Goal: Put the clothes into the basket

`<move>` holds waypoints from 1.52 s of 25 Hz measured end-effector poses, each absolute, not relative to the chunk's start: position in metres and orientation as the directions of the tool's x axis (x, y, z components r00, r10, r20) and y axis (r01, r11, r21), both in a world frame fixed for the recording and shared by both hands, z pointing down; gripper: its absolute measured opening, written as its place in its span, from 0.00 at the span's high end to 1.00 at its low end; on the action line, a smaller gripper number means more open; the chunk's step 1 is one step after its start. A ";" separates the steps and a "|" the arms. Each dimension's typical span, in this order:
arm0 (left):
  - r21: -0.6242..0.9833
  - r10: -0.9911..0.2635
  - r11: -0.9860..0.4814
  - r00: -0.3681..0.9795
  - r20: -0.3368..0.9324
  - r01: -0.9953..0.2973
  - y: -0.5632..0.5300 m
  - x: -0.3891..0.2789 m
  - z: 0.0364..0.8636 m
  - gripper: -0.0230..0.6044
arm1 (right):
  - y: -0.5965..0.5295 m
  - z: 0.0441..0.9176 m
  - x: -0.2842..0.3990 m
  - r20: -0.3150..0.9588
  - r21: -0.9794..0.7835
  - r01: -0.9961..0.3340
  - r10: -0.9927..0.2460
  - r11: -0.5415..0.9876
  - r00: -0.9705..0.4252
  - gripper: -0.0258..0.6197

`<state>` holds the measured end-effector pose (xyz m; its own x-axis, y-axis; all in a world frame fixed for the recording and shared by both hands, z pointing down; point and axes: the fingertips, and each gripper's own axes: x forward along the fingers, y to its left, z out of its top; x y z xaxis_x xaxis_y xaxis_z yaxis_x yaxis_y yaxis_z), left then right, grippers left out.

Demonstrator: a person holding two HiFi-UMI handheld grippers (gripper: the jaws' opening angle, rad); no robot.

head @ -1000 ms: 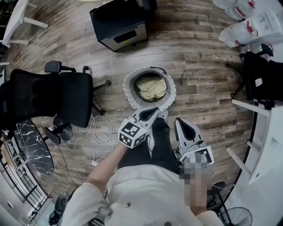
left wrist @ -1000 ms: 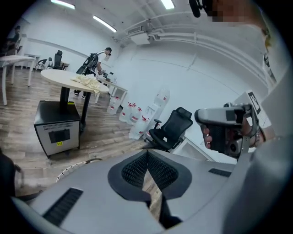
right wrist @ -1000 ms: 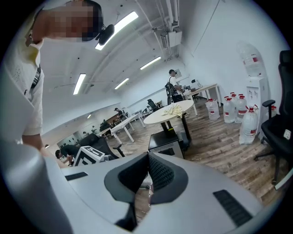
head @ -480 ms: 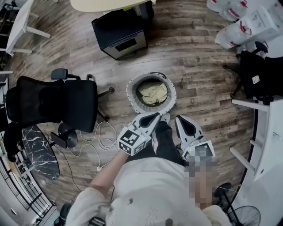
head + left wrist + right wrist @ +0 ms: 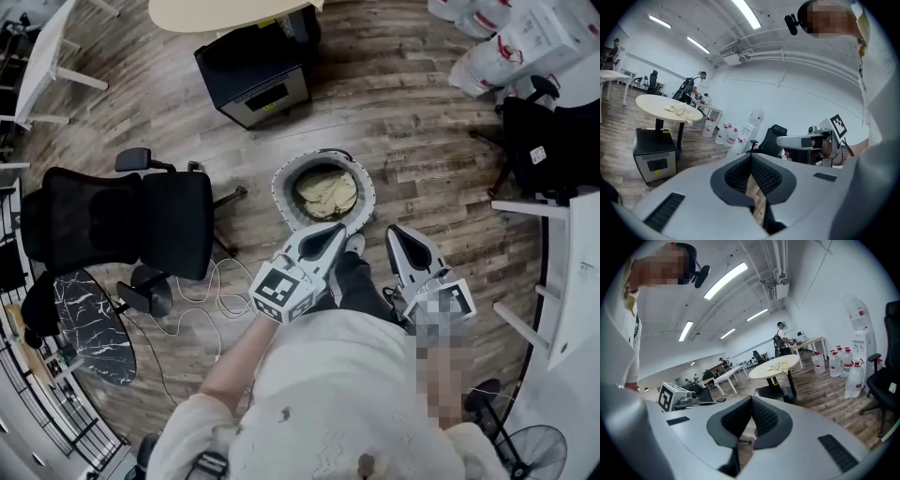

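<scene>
Inside, the basket [image 5: 285, 175] holds yellowish clothes [image 5: 326, 190]

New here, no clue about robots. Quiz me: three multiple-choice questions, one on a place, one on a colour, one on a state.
1. Where does the basket stand?
A on the wooden floor
B on a shelf
C on a sofa
2. What colour is the office chair?
A red
B black
C white
3. How are the left gripper's jaws?
A wide apart
B gripping a bottle
C closed, empty
1 A: floorboards surround it. 2 B: seat and back are black. 3 C: pads meet, nothing between.
</scene>
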<state>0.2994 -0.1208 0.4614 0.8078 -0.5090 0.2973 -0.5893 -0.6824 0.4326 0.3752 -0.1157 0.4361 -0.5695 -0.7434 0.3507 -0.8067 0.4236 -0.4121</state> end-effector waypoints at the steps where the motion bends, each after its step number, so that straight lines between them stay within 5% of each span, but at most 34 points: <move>1: 0.428 -0.511 -0.687 0.809 0.290 -0.587 -0.121 0.299 0.457 0.93 | -0.116 0.432 0.376 0.344 -0.412 -0.808 -0.749 0.421 -0.566 0.95; 38: 0.183 -0.646 -0.737 0.758 0.095 -0.651 -0.107 0.260 0.299 0.93 | -0.109 0.296 0.392 0.147 -0.270 -0.846 -0.849 0.459 -0.508 0.95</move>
<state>0.2598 -0.1073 0.2986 0.7577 -0.6457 0.0949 -0.6508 -0.7368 0.1830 0.3921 -0.1089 0.2961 -0.5077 -0.8490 0.1466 -0.8462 0.4594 -0.2699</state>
